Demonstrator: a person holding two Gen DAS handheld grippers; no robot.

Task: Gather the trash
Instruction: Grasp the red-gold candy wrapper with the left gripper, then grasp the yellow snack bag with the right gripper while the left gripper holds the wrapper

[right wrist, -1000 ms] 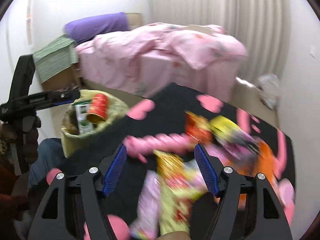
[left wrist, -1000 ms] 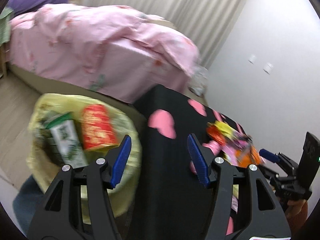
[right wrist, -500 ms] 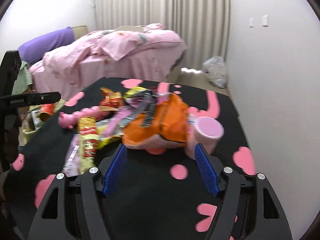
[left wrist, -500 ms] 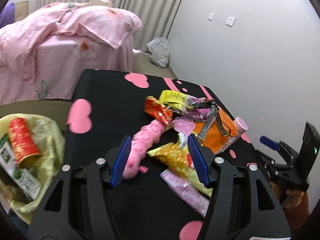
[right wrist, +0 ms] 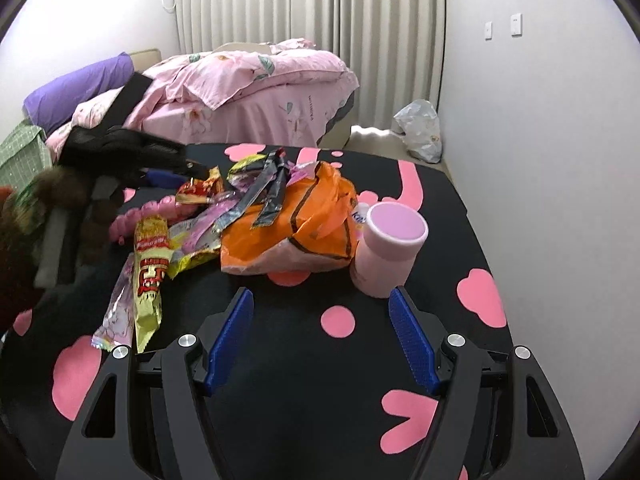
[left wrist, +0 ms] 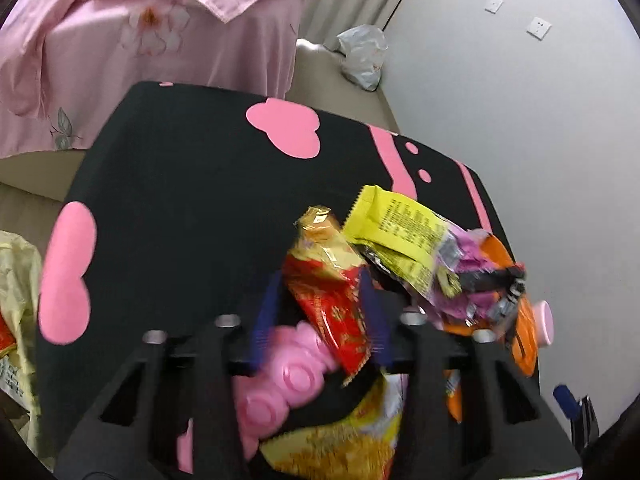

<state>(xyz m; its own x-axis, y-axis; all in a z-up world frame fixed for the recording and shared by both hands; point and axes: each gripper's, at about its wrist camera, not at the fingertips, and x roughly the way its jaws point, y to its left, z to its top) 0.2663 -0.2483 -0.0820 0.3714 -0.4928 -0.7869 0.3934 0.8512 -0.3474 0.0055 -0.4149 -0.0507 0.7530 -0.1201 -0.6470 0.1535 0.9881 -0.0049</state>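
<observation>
A home bedroom: a bed (right wrist: 256, 92) with rumpled pink floral bedding and a purple pillow (right wrist: 76, 88), long pleated curtains (right wrist: 312, 4), wall switches (right wrist: 516, 24), plain white walls.

Red wrapper (left wrist: 332, 296): glossy crinkled foil, gold sheen at top. Yellow wrapper (left wrist: 400, 236): shiny plastic film, printed. Orange bag (right wrist: 296, 220): thin crumpled plastic, slight gloss. Pink bottle (right wrist: 386, 248): smooth matt plastic. Pink tray (left wrist: 288, 376): moulded glossy plastic. Tablecloth (right wrist: 360, 360): matt black cloth, pink shapes. Bedspread (right wrist: 248, 92): soft matt cotton-like cloth. Pads (right wrist: 412, 340): blue ribbed plastic or rubber; silver metal screws on black matt frame.
</observation>
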